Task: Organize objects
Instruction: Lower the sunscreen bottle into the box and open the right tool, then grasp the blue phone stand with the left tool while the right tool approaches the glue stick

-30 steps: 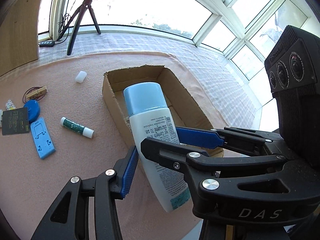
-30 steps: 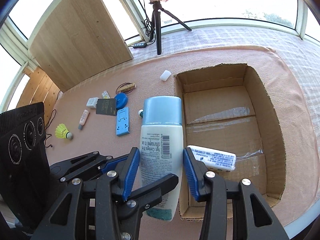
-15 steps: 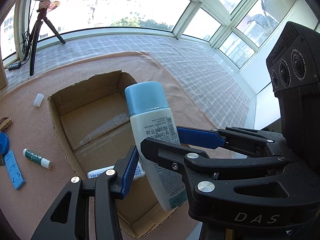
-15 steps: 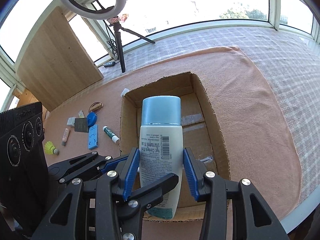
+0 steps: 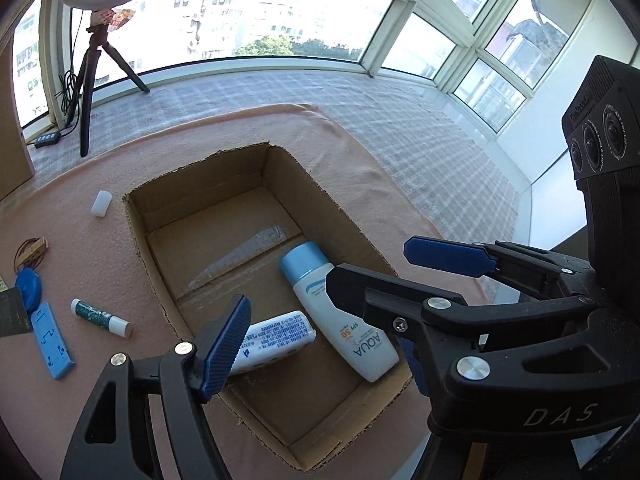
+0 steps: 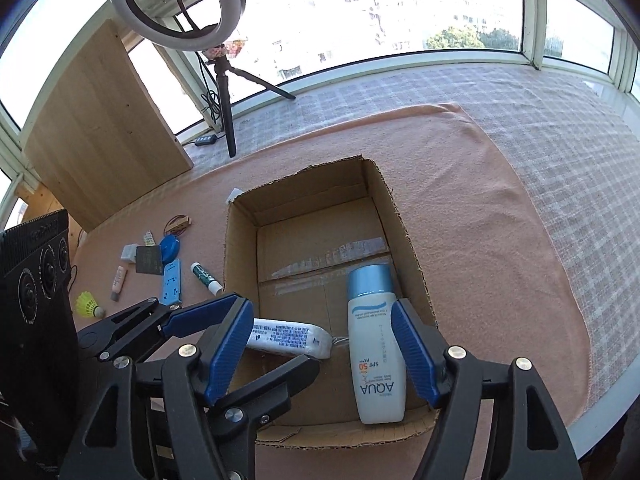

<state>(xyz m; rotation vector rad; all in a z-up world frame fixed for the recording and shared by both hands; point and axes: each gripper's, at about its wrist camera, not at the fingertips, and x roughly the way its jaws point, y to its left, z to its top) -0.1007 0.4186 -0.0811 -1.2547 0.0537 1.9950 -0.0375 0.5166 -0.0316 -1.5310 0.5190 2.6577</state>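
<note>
The white sunscreen bottle [image 5: 340,320] [image 6: 376,352] with a light blue cap lies on the floor of the cardboard box [image 5: 136,232] [image 6: 236,248], cap towards the far end. A white printed tube [image 5: 276,340] [image 6: 288,336] lies beside it in the box. My left gripper [image 5: 336,300] and right gripper [image 6: 322,350] both hover over the near end of the box. Their jaws are opening and the blue pads stand clear of the bottle. Nothing is held.
Left of the box, on the pink cloth, lie a green lip balm [image 5: 100,316], a blue phone stand [image 5: 50,340], a white cap [image 5: 100,203], a blue disc [image 5: 28,290] and a yellow shuttlecock [image 6: 88,304]. A ring-light tripod [image 6: 224,92] and a wooden board [image 6: 100,128] stand behind.
Both grippers carried the bottle from left of the box to over it, then opened. The bottle dropped from between the pads and now lies in the box.
</note>
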